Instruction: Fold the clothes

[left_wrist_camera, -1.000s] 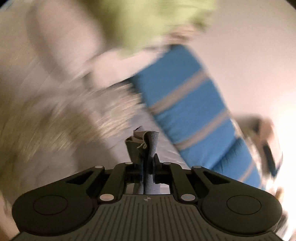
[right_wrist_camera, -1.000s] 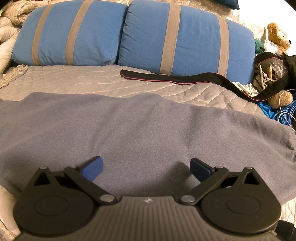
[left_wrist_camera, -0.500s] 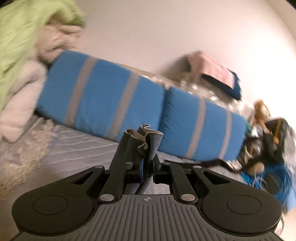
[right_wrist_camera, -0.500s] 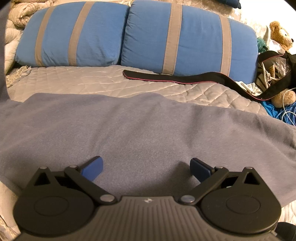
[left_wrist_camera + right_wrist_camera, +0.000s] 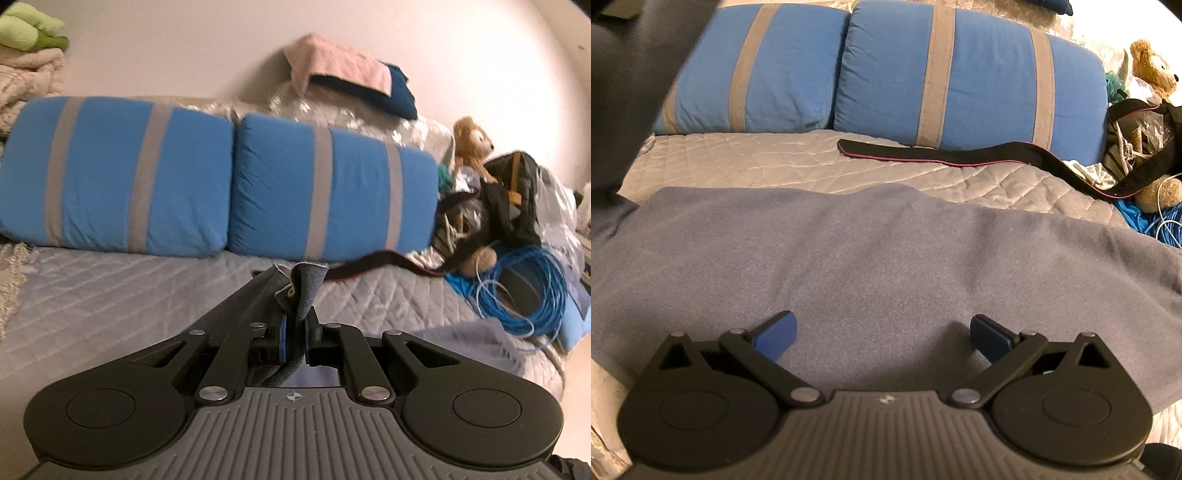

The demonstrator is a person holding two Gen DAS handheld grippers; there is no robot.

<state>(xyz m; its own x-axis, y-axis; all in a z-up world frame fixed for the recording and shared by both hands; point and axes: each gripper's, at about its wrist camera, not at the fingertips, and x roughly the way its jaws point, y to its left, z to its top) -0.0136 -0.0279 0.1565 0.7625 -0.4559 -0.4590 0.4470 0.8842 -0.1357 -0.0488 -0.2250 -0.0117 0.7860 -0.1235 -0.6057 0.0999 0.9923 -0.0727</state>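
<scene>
Left wrist view: the left gripper was clamped tight on a bunched edge of the grey-blue garment, which stuck up between the closed jaws and hung down behind them. Beyond it lay a quilted grey bedspread, two blue pillows with grey stripes against the wall, a black strap, a teddy bear and a coil of blue cable at the right.

Right wrist view: the right gripper hovered with its jaws wide apart, nothing between them, just above the garment, which lay spread flat across the bedspread. At the upper left a dark, blurred fold of the same cloth hung lifted off the bed. The strap lay beyond the garment, before the pillows.
</scene>
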